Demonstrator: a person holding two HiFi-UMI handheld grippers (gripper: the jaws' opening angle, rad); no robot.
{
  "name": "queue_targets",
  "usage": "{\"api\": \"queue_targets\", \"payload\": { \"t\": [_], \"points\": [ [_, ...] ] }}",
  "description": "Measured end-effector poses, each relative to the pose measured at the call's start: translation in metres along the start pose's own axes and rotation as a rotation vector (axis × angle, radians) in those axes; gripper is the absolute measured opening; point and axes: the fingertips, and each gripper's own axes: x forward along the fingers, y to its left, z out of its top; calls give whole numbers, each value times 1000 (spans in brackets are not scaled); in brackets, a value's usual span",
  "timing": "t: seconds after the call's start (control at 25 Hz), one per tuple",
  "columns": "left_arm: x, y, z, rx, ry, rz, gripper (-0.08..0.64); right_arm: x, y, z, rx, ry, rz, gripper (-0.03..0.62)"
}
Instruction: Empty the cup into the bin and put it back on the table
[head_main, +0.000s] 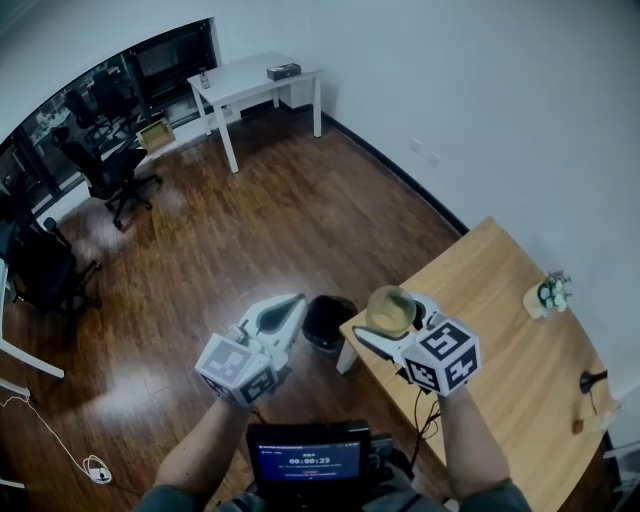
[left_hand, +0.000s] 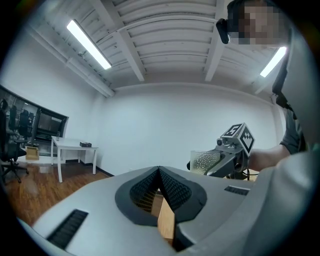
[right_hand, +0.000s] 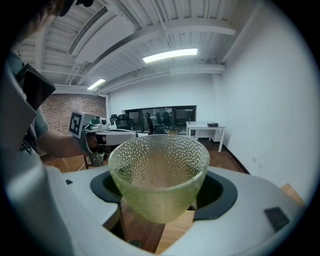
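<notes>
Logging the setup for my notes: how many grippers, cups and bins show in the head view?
Grippers: 2 (left gripper, right gripper)
Cups: 1 (cup, in the right gripper)
Bins: 1 (bin, on the floor)
Total: 4

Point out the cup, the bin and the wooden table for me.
cup (right_hand: 159, 175): right gripper view, on its dimpled front wall.
bin (head_main: 328, 322): head view, on its dark open top.
table (head_main: 500, 330): head view, on bare wood of its top.
</notes>
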Motion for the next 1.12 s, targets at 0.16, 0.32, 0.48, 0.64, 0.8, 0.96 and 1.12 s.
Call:
{"api": "queue_targets", "payload": {
  "t": [0.16,0.32,0.48,0.64,0.8,0.96,1.12],
  "points": [
    [0,14,3,10,-17,-2,2,15,2,8,-18,9,11,394],
    [2,25,10,30,-34,20,2,27,0,16,-23,1,20,394],
    [2,32,21,51,-64,28,2,33,-2,24,-28,-1,20,394],
    [4,36,26,90,-102,25,2,38,-4,30,-43,6,29,394],
    [9,37,31,129,-117,32,2,43,-14,38,-52,0,35,394],
    [16,39,33,168,-143,41,2,52,-25,42,-56,-9,57,394],
    [26,46,42,239,-183,56,2,60,-39,48,-63,-14,79,394]
  ]
}}
